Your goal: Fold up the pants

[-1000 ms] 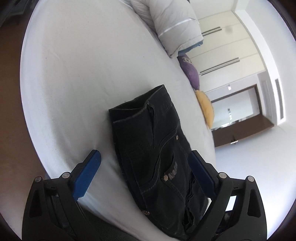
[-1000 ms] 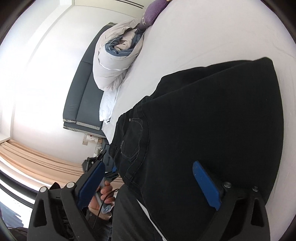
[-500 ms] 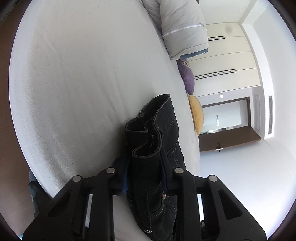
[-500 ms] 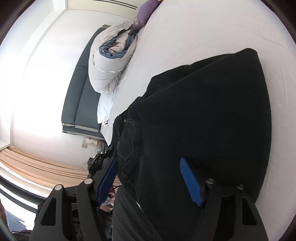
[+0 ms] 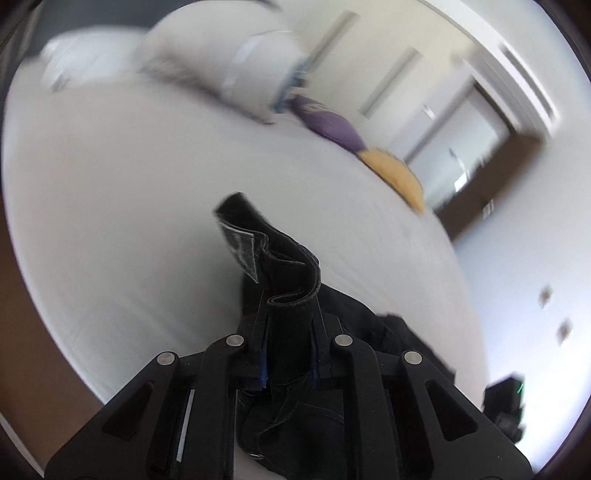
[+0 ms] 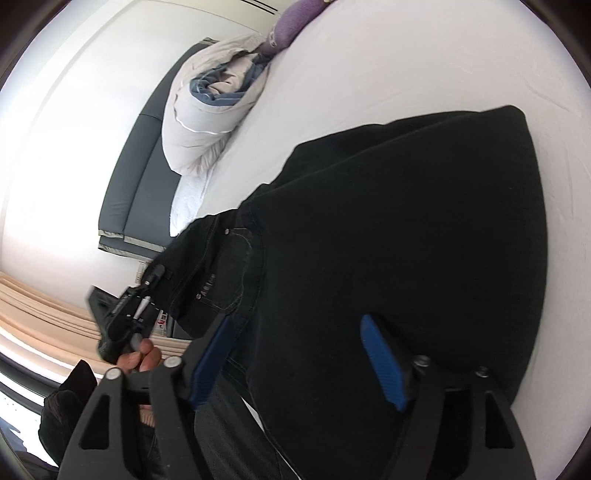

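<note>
The black jeans (image 6: 399, 236) lie folded on the white bed (image 6: 424, 62). In the left wrist view my left gripper (image 5: 288, 354) is shut on the waistband end of the jeans (image 5: 280, 273), which stands up bunched between the blue pads, lifted above the sheet (image 5: 122, 206). In the right wrist view my right gripper (image 6: 299, 354) is open, its blue pads (image 6: 382, 358) astride the near edge of the jeans. The left gripper (image 6: 125, 314) and the hand holding it show at the left there.
A rolled grey duvet (image 6: 210, 110) and a purple pillow (image 6: 295, 18) lie at the head of the bed by a dark headboard (image 6: 133, 184). A purple pillow (image 5: 332, 123) and a yellow cushion (image 5: 395, 173) lie near the far bed edge. Wardrobe doors stand behind.
My left gripper closed on the waistband and has lifted and swung it; its view is now blurred and rotated. My right gripper narrowed from one second ago, staying open over the jeans.
</note>
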The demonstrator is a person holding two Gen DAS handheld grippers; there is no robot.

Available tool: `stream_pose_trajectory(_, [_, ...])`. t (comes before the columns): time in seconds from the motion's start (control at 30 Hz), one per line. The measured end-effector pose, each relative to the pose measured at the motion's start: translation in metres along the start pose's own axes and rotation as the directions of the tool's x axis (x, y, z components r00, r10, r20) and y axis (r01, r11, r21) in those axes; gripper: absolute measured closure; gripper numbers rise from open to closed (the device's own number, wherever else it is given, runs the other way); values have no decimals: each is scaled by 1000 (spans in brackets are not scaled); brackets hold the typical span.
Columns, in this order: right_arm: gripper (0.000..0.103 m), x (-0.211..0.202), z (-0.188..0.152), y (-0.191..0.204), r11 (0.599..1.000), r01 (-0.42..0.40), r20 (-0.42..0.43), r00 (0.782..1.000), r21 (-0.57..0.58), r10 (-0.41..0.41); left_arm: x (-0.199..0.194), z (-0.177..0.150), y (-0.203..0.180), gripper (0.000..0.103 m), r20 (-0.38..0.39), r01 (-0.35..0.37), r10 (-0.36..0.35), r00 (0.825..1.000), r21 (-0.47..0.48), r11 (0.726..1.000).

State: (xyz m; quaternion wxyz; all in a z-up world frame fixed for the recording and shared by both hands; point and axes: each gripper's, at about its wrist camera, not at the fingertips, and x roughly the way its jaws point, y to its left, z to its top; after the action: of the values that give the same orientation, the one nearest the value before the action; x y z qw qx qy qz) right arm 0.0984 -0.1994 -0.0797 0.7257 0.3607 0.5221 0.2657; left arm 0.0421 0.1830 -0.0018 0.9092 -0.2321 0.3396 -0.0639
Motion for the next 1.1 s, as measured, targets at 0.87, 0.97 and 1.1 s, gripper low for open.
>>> stream_pose_trajectory(0.87, [38,77,84,76,997,-67,-185,980,28,71,34,-144,-200,89,-7,-130,181,983,667,733])
stream_pose_trajectory(0.97, [61,79,87,88,998,-52,-188,981,-34,44,36,-150,-206,89,-9,-131,189,982,686,716])
stream_pose_trajectory(1.1, [85,72,86,95,994,-5,-174,985,-107,-14,32,-155,-212,89,-6,-129,186,983,698,704])
